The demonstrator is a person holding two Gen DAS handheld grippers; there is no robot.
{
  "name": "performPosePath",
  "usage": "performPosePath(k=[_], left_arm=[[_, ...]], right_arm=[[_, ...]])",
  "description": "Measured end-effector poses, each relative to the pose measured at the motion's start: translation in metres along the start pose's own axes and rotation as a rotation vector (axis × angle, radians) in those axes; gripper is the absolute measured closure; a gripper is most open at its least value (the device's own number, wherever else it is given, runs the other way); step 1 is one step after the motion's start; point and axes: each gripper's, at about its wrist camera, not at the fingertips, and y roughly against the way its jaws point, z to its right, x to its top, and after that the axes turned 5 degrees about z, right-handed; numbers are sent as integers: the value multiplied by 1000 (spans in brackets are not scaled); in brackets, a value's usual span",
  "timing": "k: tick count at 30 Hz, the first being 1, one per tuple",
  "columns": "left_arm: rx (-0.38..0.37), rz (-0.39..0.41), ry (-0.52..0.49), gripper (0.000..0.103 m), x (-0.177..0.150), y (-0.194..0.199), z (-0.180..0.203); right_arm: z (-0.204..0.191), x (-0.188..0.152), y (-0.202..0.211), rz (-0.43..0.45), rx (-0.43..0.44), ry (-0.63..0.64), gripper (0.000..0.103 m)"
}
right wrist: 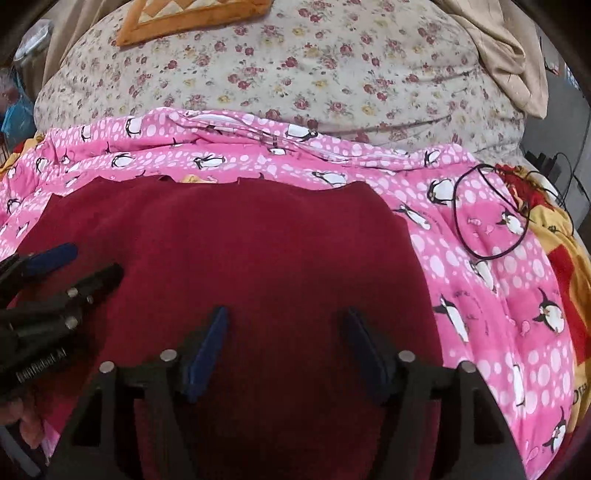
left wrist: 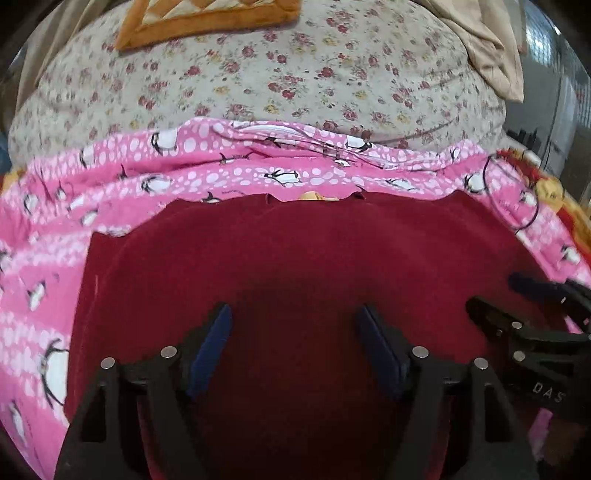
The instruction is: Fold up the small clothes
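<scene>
A dark red garment [left wrist: 295, 251] lies spread flat on a pink penguin-print sheet [left wrist: 236, 170]; it also shows in the right wrist view [right wrist: 240, 240]. My left gripper [left wrist: 293, 314] is open and empty, hovering just over the garment's near part. My right gripper [right wrist: 284, 317] is open and empty over the same garment, beside the left one. The right gripper shows at the right edge of the left wrist view [left wrist: 495, 291], and the left gripper shows at the left edge of the right wrist view [right wrist: 96, 262].
A floral bed cover [left wrist: 295, 81] lies beyond the pink sheet [right wrist: 498, 295]. An orange patterned cushion [left wrist: 207, 18] lies at the far end, beige cloth [left wrist: 491, 48] at the far right. A thin black cable loop [right wrist: 491, 214] lies on the sheet, right of the garment.
</scene>
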Motion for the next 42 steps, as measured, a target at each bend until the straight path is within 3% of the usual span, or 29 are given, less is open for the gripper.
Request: performPosePath(k=[3, 6, 8, 10, 13, 21, 34, 42], left_arm=[[-28, 6, 51, 40, 0, 16, -10], [13, 20, 58, 39, -7, 26, -11], [43, 11, 22, 37, -14, 20, -6], [71, 28, -7, 35, -16, 18, 0], [69, 41, 6, 34, -17, 18, -2], [66, 55, 15, 32, -19, 19, -4], [79, 69, 10, 30, -21, 18, -1], [80, 72, 10, 30, -21, 18, -1]], right_arm=[[9, 2, 10, 31, 38, -79, 33], [7, 1, 37, 135, 38, -69, 32], [4, -4, 35, 107, 51, -55, 28], [1, -13, 13, -12, 60, -46, 22], [-8, -14, 13, 19, 18, 14, 19], [-10, -17, 11, 28, -8, -15, 12], [-13, -18, 12, 9, -99, -91, 9], [-13, -17, 12, 1, -103, -98, 9]])
